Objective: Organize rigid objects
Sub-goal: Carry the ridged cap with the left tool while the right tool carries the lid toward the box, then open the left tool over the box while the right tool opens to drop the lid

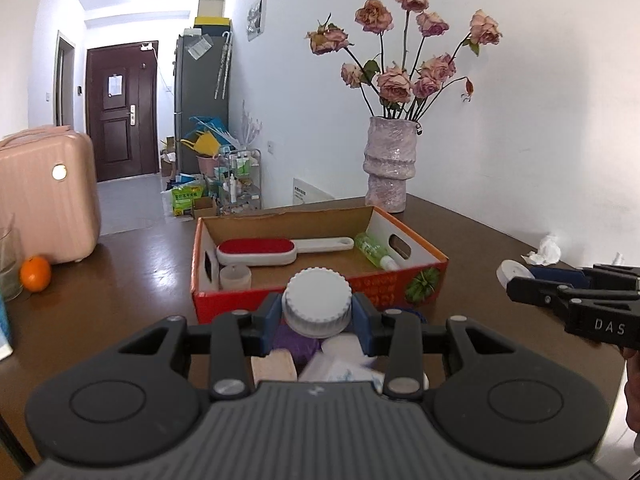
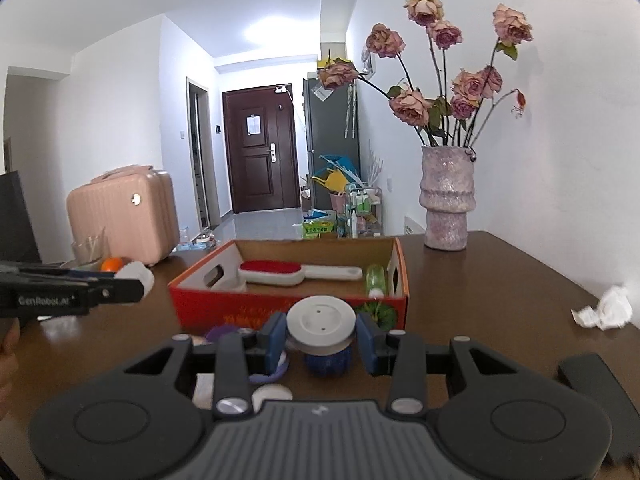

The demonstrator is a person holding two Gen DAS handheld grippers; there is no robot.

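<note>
Both grippers sit closest to the lens, each already loaded: the left gripper (image 1: 317, 312) is clamped on a white ribbed-cap jar (image 1: 317, 306) at lower centre of its view, and the right gripper (image 2: 321, 338) pinches a flat white disc-lidded container (image 2: 321, 322) at lower centre of its own. Just beyond them, mid-frame, the red cardboard box (image 1: 320, 258) rests on the brown bench (image 1: 120, 288) and already holds a red-padded lint brush (image 1: 276, 250), a green bottle (image 1: 374, 250) lying at its right end and a small pale tub (image 1: 235, 276) at its left end, so the sorting looks partly done. What seems left is these two held pieces plus the loose clutter under the grippers: a purple item (image 1: 296, 340), a pinkish block (image 1: 274, 364) and a blue object (image 2: 328, 360). Around the box, largest first: a pink suitcase (image 1: 44, 192) at the left edge, a vase of dried roses (image 1: 388, 164) at upper right, an orange (image 1: 36, 274) at far left, and crumpled tissue (image 2: 608, 310) at right. Nothing blocks the box's open top, though its near wall probably has to be cleared.
</note>
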